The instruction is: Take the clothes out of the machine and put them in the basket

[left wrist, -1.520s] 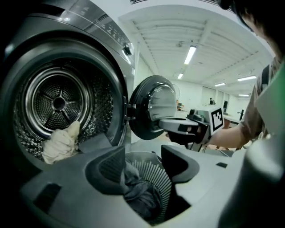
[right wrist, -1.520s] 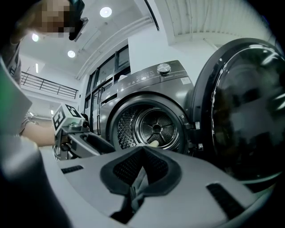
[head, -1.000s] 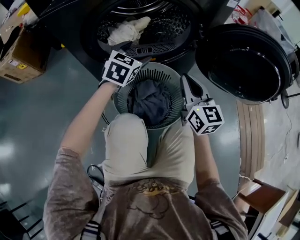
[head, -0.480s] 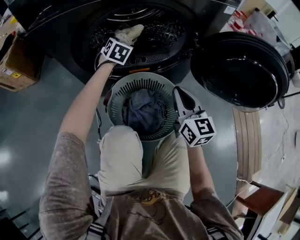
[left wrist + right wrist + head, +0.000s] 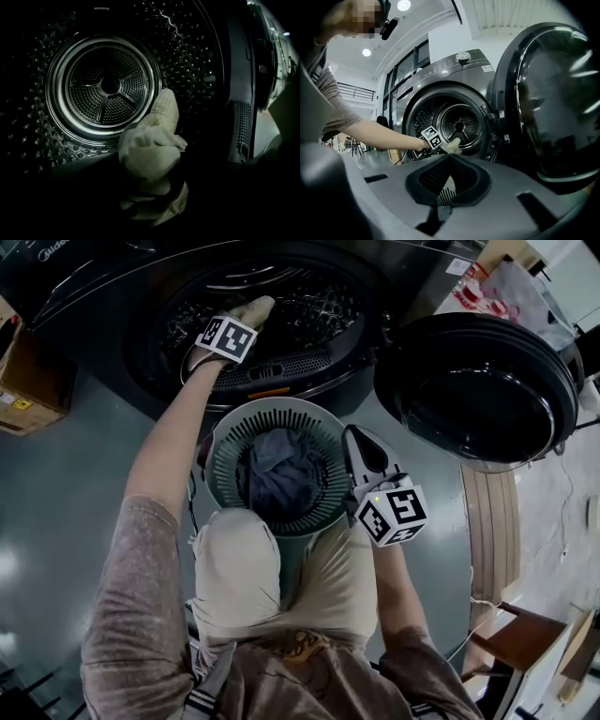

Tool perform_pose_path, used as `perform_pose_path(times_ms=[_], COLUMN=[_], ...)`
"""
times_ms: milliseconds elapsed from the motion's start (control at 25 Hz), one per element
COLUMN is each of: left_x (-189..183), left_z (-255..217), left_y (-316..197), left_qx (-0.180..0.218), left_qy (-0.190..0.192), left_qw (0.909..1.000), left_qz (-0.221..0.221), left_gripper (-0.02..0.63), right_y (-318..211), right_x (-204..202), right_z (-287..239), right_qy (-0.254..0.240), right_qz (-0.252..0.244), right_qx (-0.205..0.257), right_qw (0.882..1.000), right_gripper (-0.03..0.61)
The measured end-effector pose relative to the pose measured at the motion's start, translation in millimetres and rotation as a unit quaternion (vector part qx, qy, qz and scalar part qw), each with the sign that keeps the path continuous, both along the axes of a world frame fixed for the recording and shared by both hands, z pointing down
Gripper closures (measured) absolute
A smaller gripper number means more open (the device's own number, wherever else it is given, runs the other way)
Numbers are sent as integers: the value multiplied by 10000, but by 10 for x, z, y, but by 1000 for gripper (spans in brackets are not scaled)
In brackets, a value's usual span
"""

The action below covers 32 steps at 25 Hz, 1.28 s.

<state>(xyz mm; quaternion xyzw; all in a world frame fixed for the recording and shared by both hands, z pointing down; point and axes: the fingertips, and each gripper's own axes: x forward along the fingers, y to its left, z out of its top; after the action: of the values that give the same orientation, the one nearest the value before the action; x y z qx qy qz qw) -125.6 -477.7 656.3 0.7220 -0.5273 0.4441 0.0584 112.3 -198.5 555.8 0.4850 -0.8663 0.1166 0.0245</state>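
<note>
The person's left arm reaches into the open machine (image 5: 94, 306). The left tongs (image 5: 247, 321) sit just inside the drum (image 5: 110, 84) mouth, low at its front edge. They are clamped on a cream cloth (image 5: 151, 152). In the left gripper view the tongs themselves are lost in shadow, but the cloth bunches up between them, and its free end stands up in front of the drum's back wall. From the head view the same cloth pokes out past the marker cube, over the perforated metal.

The right tongs (image 5: 350, 431) are held outside the machine, at the right side of the basket (image 5: 221, 437). They point toward the machine. Their tips are together with nothing between them. Through the oval gap below the tips, the right gripper view shows a few pale slats of the basket.

The round slatted basket stands on the floor (image 5: 66, 465) directly in front of the drum opening, between it and the person's knees. A heap of dark clothes (image 5: 281, 474) lies in it.

The door (image 5: 483, 381) hangs wide open at the right of the opening, its inner side facing the head camera. A cardboard box (image 5: 21, 381) stands on the floor at the left of the machine.
</note>
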Motion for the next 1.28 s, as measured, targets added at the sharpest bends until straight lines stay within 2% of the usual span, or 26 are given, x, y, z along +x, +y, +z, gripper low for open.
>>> perform_pose_path(times_ms=[240,320,480,600,720,1040,1280], left_x=[29,84,234,346,402,677,908], left_z=[33,-35,-311,-539,-742,-1270,-1478], left_y=[51,106,296,500,809,1670,2267], left_qx=[-33,52,356,561,606,900,813], left_qy=[52,254,562,937,1237,1770,2078], left_qw=[9999,9996,9974,9931,9893,9732,9612], left_qz=[-117,-59,278,423,484,1157,1620], left_gripper=[481,532,548,549,551,552,552], right_y=[-5,18,74,126,186,274,254], right_x=[24,38,93,107,98,106,158], right_z=[15,9,-7,-53,-112,-210,-299], right_qy=[28,39,20,26,22,68,31], right_qz=[4,1,37,19,-14,-126,-115], right_qx=[-17,-12,6,60,125,252,334], right_qw=[10000,10000,10000,10000,9999,9996,9994], right_gripper=[583,583,583,583,583,583,583])
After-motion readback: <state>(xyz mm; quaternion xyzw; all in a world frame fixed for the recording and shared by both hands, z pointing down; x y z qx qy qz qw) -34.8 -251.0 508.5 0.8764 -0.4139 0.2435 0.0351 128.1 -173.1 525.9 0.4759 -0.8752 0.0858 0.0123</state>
